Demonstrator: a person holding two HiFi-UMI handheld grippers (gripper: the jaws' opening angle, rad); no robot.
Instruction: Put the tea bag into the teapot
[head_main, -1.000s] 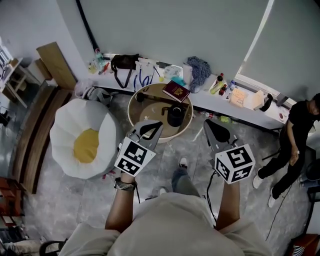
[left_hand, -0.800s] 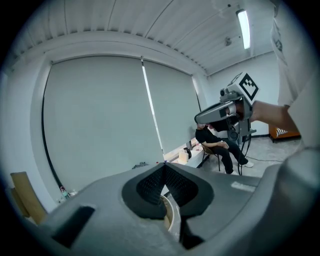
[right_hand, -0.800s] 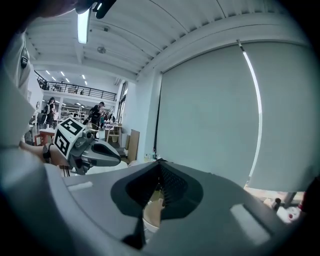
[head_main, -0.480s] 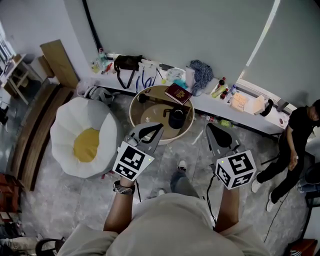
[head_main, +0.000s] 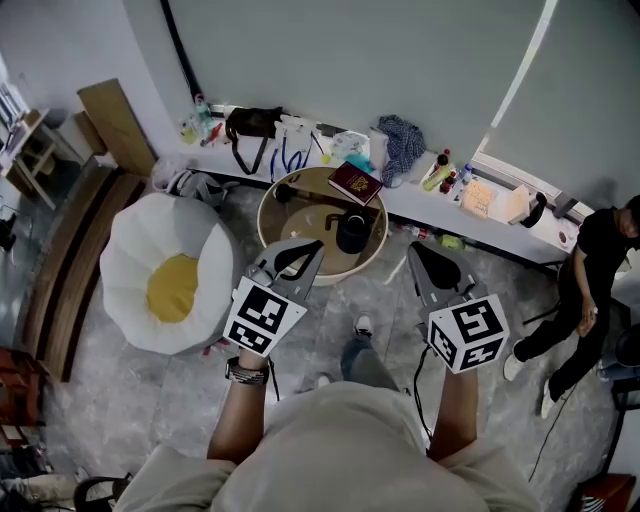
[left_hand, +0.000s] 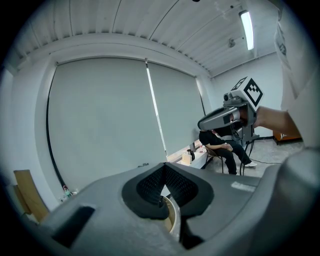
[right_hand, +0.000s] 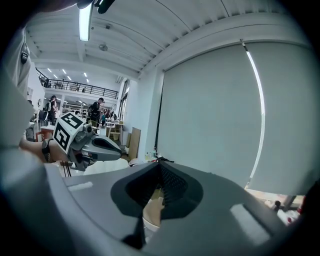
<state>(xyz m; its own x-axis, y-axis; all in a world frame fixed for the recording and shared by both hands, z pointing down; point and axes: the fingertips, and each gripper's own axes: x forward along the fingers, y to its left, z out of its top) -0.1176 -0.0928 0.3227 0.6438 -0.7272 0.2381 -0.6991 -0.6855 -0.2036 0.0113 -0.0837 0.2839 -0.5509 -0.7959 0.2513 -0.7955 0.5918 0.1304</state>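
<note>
Grey stone floor (head_main: 130, 400), standing position, head view steeply down. Left: white beanbag (head_main: 170, 275) with a yellow centre. Next to it, a low round table (head_main: 268, 225) below a cluttered wall ledge (head_main: 470, 215).

Left gripper (head_main: 319, 244): held in the air on the near side of the table, jaws closed tip to tip, nothing between them. Dark teapot (head_main: 351, 233) stood on the table's right half, with a red book (head_main: 354, 182) just behind it. Right gripper (head_main: 413, 250): same height, off the table's right edge, jaws likewise closed and empty. Far right: a seated person in black (head_main: 590, 270).

Tea bag: not made out in any view. It could be lying small on the table or already inside the pot. Judgement: the stance fits an approach before picking it up, and equally a stand-off after dropping it in. The frames do not settle which.

Views compared: only the head view showed the teapot and the table top. Both gripper views pointed at the blinds and caught only a sliver of table rim past the jaws, but they confirmed the closed tips. Each also caught the other gripper. The left gripper view alone showed the seated person side-on.
</note>
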